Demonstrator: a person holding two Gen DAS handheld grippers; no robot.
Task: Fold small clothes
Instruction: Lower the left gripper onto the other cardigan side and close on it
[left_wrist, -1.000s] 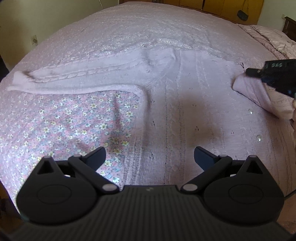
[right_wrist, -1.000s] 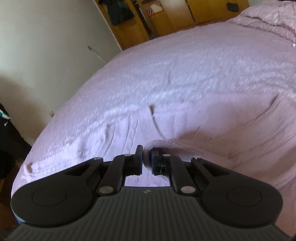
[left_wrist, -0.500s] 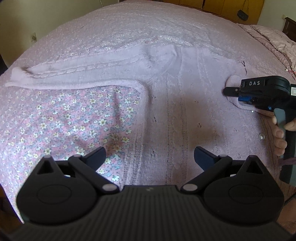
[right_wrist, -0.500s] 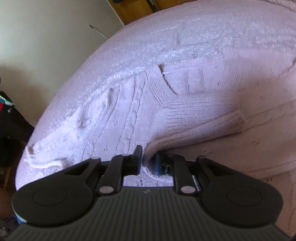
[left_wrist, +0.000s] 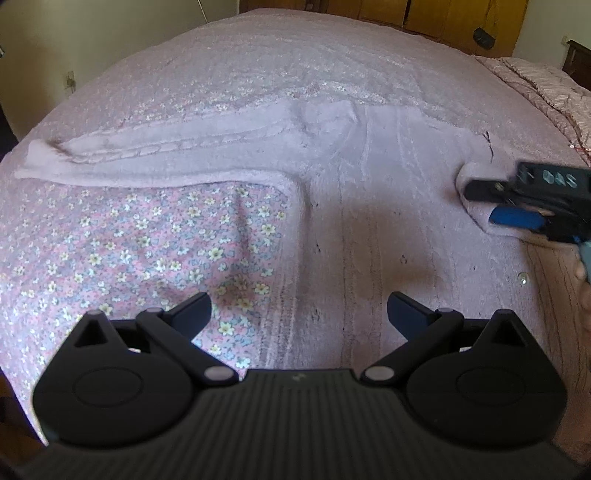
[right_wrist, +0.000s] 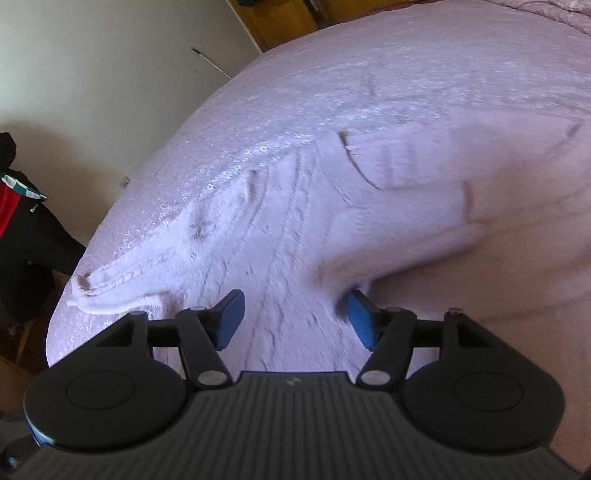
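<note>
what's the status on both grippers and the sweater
Left hand-held gripper open, above sweater. Right hand-held gripper open at folded sleeve. Other sleeve flat. Nothing in the way.

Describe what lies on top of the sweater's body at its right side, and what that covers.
The folded-over sleeve lies on the sweater body, beside the open right claw. The knit beneath that sleeve is hidden.

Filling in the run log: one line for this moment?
right gripper open, folded sleeve released | left gripper open, idle above sweater | other sleeve unfolded
</note>
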